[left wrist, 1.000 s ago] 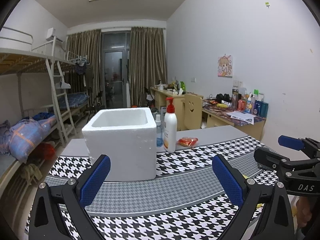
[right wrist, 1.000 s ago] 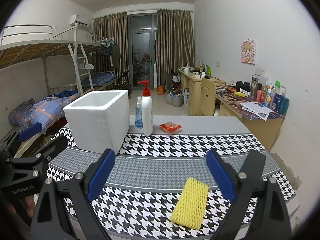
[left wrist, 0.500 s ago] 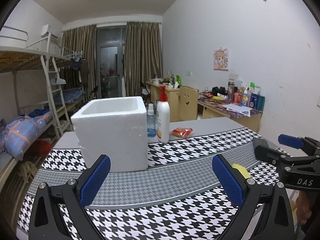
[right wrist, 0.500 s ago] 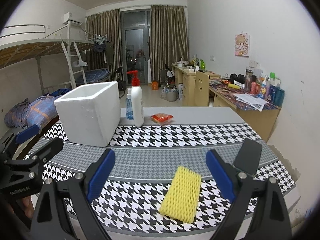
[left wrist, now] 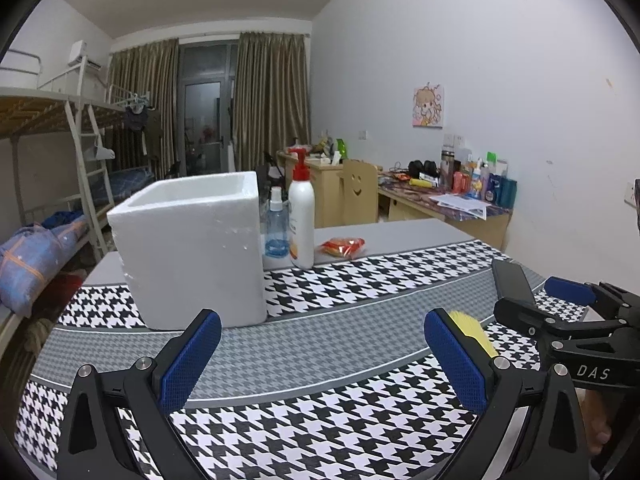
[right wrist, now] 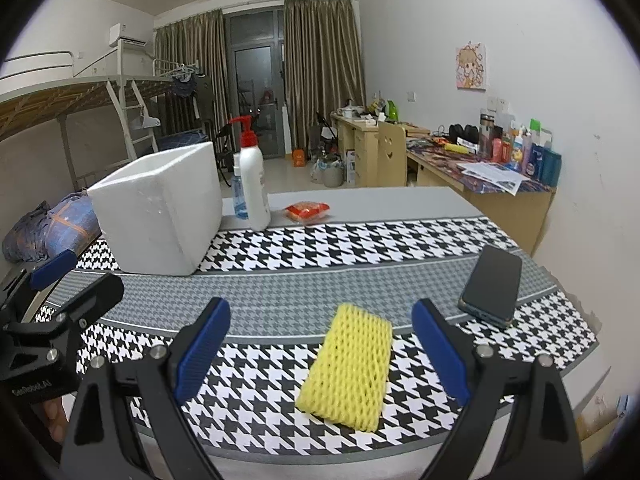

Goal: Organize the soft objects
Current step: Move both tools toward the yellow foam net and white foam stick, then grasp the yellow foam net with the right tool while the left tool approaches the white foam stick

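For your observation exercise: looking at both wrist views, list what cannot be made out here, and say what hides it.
- Inside of the white foam box: both views sit too low; its walls hide any contents.
- Yellow foam net: left wrist view, mostly behind the left tool finger; whole in the right view.
- Blue spray bottle: right wrist view, partly behind the white pump bottle.
- Desk bottle labels: too small.

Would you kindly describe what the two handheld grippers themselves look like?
Both the left gripper and the right gripper have black angular frames with silver bolts and blue textured finger pads. White lettering marks their sides. No cables or sleeves show.
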Demonstrator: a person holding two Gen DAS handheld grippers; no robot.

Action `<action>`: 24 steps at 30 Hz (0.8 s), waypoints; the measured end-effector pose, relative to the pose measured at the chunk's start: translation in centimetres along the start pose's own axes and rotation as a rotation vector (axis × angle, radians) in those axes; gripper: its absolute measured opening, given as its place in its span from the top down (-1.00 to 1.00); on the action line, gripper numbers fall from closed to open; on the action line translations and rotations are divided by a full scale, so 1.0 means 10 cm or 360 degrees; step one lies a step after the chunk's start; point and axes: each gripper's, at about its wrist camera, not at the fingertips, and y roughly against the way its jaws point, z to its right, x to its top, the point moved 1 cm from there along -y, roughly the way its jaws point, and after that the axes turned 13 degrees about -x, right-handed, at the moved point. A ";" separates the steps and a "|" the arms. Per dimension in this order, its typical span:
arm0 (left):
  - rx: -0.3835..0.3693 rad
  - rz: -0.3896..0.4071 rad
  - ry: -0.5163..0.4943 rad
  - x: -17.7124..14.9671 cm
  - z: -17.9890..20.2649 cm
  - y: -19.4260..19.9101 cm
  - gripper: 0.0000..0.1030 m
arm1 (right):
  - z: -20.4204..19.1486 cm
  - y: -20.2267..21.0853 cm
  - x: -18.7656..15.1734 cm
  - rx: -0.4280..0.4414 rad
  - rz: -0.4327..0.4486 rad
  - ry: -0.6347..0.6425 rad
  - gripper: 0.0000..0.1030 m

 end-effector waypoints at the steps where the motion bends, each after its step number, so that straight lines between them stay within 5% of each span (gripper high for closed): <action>1: -0.0005 0.0001 0.0003 -0.01 0.00 -0.01 -0.98 | 0.01 -0.02 -0.02 -0.0004 -0.0010 -0.0005 -0.84; 24: -0.0074 -0.0133 -0.0017 -0.19 0.16 -0.32 -0.98 | 0.12 -0.40 -0.40 -0.0012 -0.0212 -0.0008 -0.77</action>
